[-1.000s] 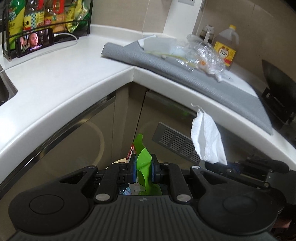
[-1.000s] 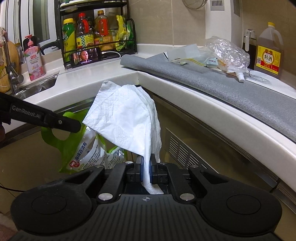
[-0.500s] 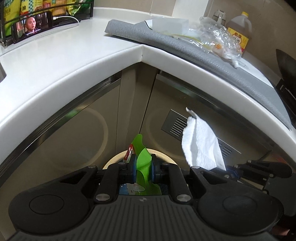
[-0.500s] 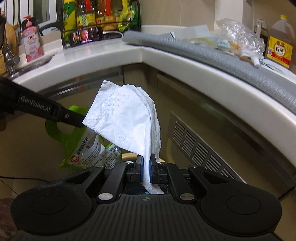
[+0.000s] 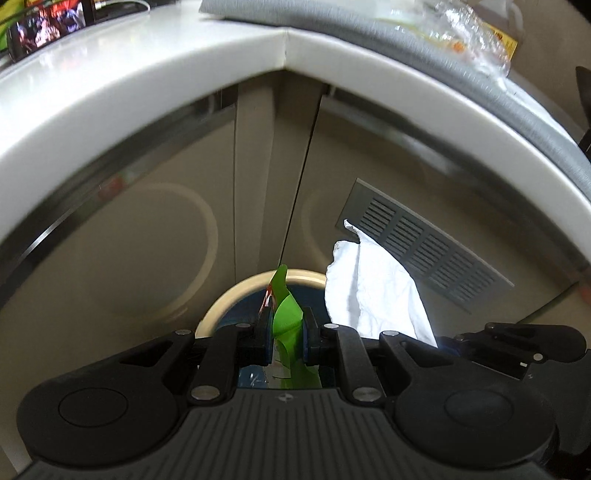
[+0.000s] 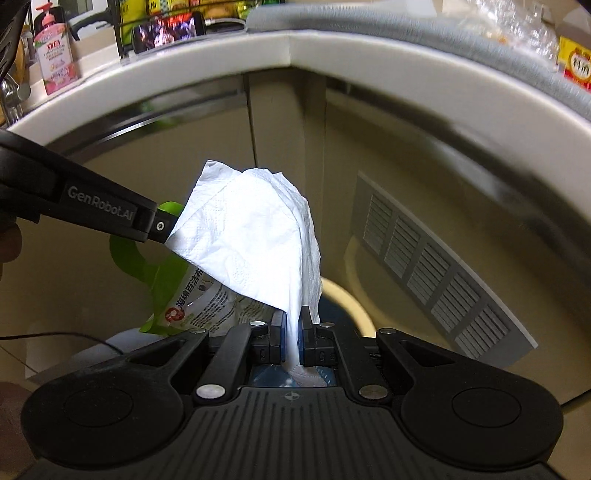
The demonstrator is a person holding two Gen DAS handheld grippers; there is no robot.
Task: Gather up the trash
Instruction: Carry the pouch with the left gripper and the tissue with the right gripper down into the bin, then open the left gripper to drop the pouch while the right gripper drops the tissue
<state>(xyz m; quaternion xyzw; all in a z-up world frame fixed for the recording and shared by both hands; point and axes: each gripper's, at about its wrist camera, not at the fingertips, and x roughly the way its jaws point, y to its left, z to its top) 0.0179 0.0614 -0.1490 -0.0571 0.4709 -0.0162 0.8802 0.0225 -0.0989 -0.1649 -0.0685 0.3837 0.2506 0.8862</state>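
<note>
The green plastic wrapper [image 5: 286,317] is pinched between the closed fingers of the left gripper [image 5: 285,334], its printed body hanging below the pads; in the right wrist view the same wrapper [image 6: 192,295] dangles to the left, just above the floor-level bin. The white paper tissue [image 6: 258,240] is clamped in the closed right gripper [image 6: 292,334], its loose bulk billowing up and forward of the fingertips, with a little crumpled paper behind the pads. From the left wrist view the tissue [image 5: 373,291] hangs just right of the wrapper.

Both pieces sit over or close beside the round bin [image 5: 236,291], whose cream rim and dark interior show behind the left gripper; in the right view only an arc of that rim [image 6: 347,299] appears, to the right of the tissue. Further out are the beige cabinet doors, a grey vent grille [image 5: 421,251], and above them the white countertop [image 5: 147,74] with a grey mat [image 5: 443,48] that carries clear plastic packaging [image 5: 472,29], probably more trash.

The risk, as I judge it, is a miss on release: the tissue is light and spread wide, so it could drift or catch on the rim, and the right gripper seems less centred over the opening. The wrapper's thin film may cling to a pad instead of dropping.
</note>
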